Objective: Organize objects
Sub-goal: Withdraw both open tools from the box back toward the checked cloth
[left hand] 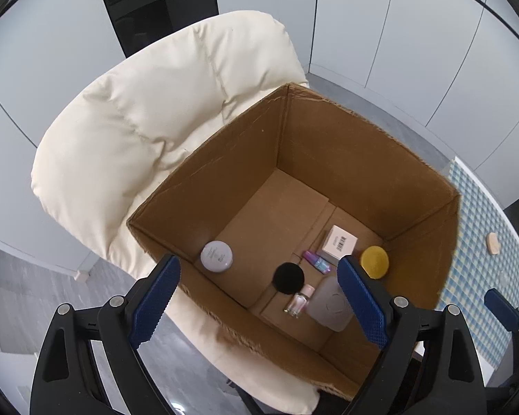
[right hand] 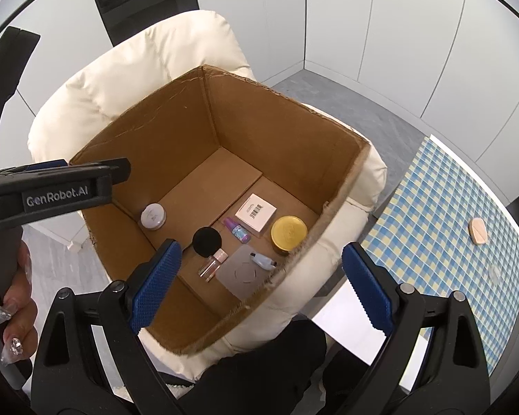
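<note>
An open cardboard box (left hand: 346, 145) (right hand: 176, 110) sits on a cream padded chair (left hand: 148, 110) (right hand: 128, 69). On its floor lie a white round jar (left hand: 217, 256) (right hand: 153, 217), a black round lid (left hand: 288, 277) (right hand: 207, 241), a purple bottle (left hand: 316, 261) (right hand: 238, 230), a white barcoded carton (left hand: 339, 242) (right hand: 256, 212), a yellow-lidded jar (left hand: 374, 261) (right hand: 289, 232), a clear pink-capped bottle (left hand: 299, 301) (right hand: 212, 263) and a grey flat case (left hand: 330, 306) (right hand: 242, 271). My left gripper (left hand: 257, 297) hangs open above the box, holding nothing. My right gripper (right hand: 261, 285) is open over the box's near rim, also holding nothing.
A table with a blue and yellow checked cloth (right hand: 443, 214) (left hand: 481, 242) stands right of the chair, with a peach oval item (right hand: 478, 231) (left hand: 492, 244) on it. A hand with decorated nails (right hand: 15, 314) grips the left tool's handle. Grey floor and white cabinet walls surround the chair.
</note>
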Demonstrator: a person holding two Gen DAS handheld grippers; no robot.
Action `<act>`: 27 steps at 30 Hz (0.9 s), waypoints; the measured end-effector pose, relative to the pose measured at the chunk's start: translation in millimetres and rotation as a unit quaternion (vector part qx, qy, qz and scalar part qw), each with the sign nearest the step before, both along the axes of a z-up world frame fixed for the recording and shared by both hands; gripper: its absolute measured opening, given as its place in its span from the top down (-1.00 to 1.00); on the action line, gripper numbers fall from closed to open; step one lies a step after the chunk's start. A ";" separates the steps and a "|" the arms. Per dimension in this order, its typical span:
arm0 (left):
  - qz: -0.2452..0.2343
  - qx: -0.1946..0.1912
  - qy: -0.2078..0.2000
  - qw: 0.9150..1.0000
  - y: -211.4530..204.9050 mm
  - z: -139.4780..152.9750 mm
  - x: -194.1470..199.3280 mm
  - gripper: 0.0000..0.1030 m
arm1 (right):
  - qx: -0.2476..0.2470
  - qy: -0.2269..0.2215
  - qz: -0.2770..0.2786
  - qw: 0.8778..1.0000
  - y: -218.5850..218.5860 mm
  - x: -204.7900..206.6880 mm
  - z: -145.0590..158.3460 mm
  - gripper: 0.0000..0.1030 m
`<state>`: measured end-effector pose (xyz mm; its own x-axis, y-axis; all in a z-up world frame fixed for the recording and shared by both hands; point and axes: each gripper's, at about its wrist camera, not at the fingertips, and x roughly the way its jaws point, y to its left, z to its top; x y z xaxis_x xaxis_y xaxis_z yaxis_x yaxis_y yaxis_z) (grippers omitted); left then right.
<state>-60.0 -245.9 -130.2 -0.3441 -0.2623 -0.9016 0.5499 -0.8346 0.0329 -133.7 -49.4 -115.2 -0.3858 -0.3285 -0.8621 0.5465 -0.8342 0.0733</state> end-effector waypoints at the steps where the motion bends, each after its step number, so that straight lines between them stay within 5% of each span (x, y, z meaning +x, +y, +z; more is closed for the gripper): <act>1: -0.001 0.001 0.000 1.000 2.7 2.1 2.0 -0.80 | 0.000 0.000 -0.001 1.000 2.5 1.5 2.0 -0.86; 27: -0.029 -0.038 0.033 0.998 57.2 64.8 90.3 -0.80 | -0.017 0.018 -0.026 0.999 64.4 57.2 44.9 -0.86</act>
<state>30.4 -188.8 -65.5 -0.4194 -0.3071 -0.8543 0.5041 -0.8614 0.0622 -76.6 15.1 -70.3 -0.4338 -0.3365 -0.8358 0.5051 -0.8590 0.0837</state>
